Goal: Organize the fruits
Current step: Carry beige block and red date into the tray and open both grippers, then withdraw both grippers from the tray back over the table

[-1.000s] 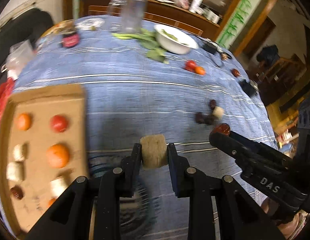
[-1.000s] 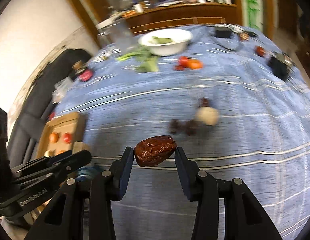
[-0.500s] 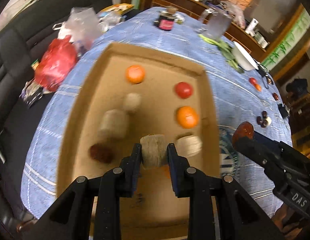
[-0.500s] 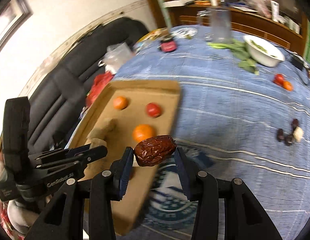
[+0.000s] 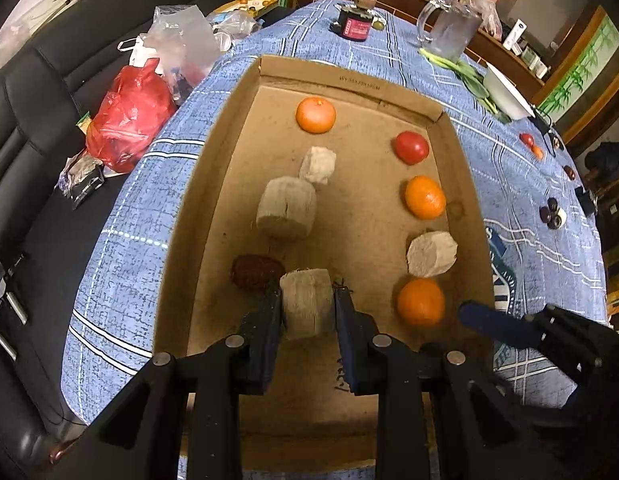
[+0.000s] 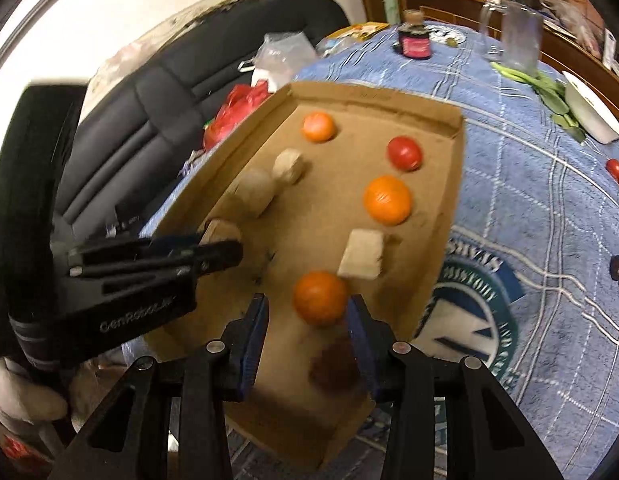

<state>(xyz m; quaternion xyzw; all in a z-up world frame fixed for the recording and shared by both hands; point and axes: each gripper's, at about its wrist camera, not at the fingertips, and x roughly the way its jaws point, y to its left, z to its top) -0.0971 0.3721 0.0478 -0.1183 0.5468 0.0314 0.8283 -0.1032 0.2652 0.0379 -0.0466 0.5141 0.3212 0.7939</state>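
Left claw [image 5: 308,294]: clenched on a pale fibrous chunk [image 5: 305,308], low over the near half of the cardboard tray [image 5: 197,216]; the chunk's lower end is hidden between the fingers
Right claw [image 6: 308,302]: released; its jaws have just been closing a little, with the dark red date [image 6: 334,360] low between them, beside one finger and clear of the other
Date: a blur over the tray's near end; whether it rests on the floor is hard to tell
Orange [image 6: 320,298]: on the tray floor, seen between the right fingertips
Bench [image 5: 521,184]: blue checked cloth beneath the tray; its far fruit is too small to name
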